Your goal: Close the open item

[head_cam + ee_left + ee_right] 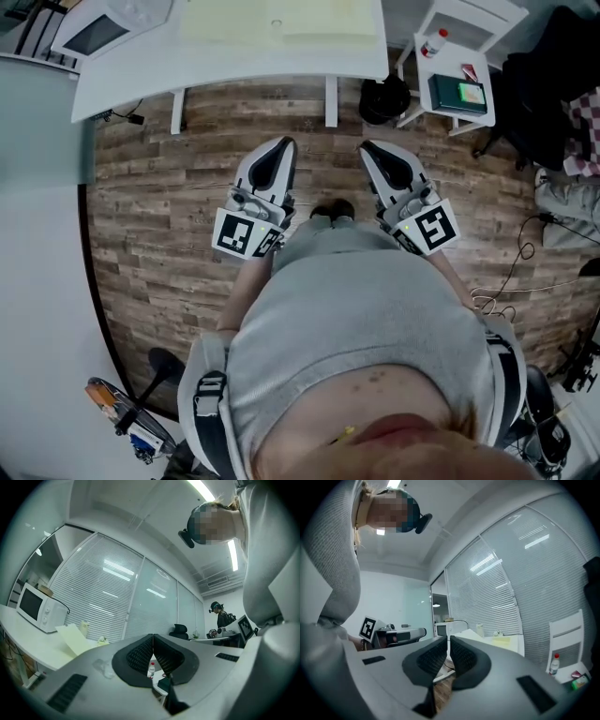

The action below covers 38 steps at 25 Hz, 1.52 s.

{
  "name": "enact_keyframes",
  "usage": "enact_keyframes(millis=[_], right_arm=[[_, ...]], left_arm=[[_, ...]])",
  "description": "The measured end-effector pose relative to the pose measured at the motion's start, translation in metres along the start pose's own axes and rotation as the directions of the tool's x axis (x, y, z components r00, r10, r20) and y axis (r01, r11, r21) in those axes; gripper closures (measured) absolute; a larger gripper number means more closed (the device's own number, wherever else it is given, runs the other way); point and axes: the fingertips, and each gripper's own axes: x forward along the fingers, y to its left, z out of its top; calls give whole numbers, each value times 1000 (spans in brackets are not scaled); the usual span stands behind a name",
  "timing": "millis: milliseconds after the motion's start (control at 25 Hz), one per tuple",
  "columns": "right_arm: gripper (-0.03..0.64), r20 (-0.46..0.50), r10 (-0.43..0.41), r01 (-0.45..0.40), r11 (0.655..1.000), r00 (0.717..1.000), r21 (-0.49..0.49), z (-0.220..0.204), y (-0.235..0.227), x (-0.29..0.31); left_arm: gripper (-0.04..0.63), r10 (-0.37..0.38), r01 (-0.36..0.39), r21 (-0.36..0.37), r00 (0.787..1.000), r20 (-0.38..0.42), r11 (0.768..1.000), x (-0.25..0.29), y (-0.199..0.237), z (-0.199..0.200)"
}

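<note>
Well beyond left claw (282,146), microwave (105,25)

A pale yellow folder (279,19) lies open on the white tabletop (234,58), at the far edge of the head view. It shows two broad panels side by side, with a faint crease running between them. Both are plain and unmarked. From the left gripper view one pale yellow leaf (75,639) shows raised at a slant off the tabletop. Whether the other panel lies quite flat cannot be told.
</note>
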Motion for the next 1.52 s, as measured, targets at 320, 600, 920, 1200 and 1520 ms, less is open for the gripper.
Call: enact_keyframes(millis=[320,600,920,1200,1520], right_arm=[[543,-24,9,-9,1000,1000,-19,-6,-10,6],[543,-32,43,-44,999,999,-14,-12,-19,4],[543,-51,81,-80,997,995,18,-24,-31,-1],[543,-44,87,-87,996,995,6,-19,-40,14],[543,-43,44,-45,999,998,-20,-21,-72,52]], left_arm=[[584,-11,11,2,1000,-7,1000,12,-1,-2],[584,15,-15,23,1000,-5,1000,18,-6,-6],[584,64,-64,7,998,-20,998,14,-11,-16],[584,59,-59,17,998,-4,998,28,1,-13],[584,17,-18,28,1000,19,999,66,44,-13]])
